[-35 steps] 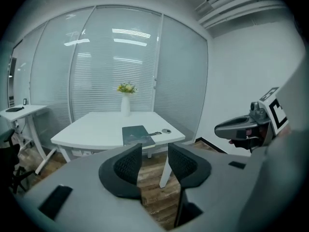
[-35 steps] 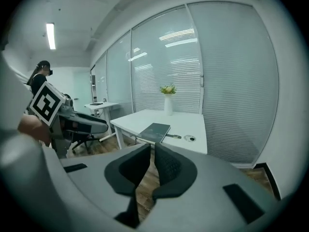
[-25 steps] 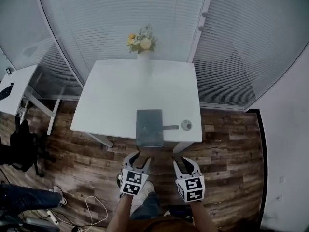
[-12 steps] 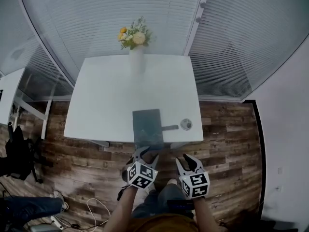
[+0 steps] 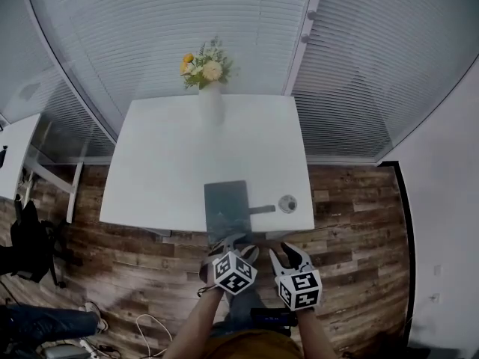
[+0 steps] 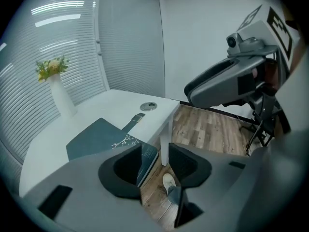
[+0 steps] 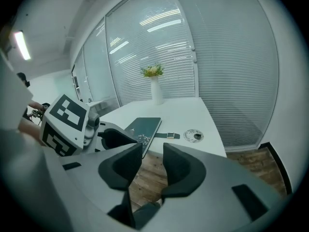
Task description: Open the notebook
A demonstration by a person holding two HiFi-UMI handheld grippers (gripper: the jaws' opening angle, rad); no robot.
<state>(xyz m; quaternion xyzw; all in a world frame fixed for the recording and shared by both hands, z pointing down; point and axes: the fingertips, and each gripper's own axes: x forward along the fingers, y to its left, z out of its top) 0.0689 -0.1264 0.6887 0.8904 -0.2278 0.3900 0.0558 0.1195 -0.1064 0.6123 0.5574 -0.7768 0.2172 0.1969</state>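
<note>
The dark teal notebook lies closed at the near edge of the white table, with a strap and buckle sticking out to its right. My left gripper hangs open just off the table's near edge, below the notebook's near corner. In the left gripper view the notebook lies beyond the left gripper, with floor between the jaws. My right gripper sits to its right, off the table; its jaws have just been opening. In the right gripper view the right gripper holds nothing and the notebook lies ahead.
A white vase of flowers stands at the table's far edge. A small round disc lies right of the strap. Window blinds close in the far side. A second white table and a dark chair stand on the wood floor at left.
My left gripper has moved right and toward the table's near edge, rolling as it went. The right gripper has shifted only a little.
</note>
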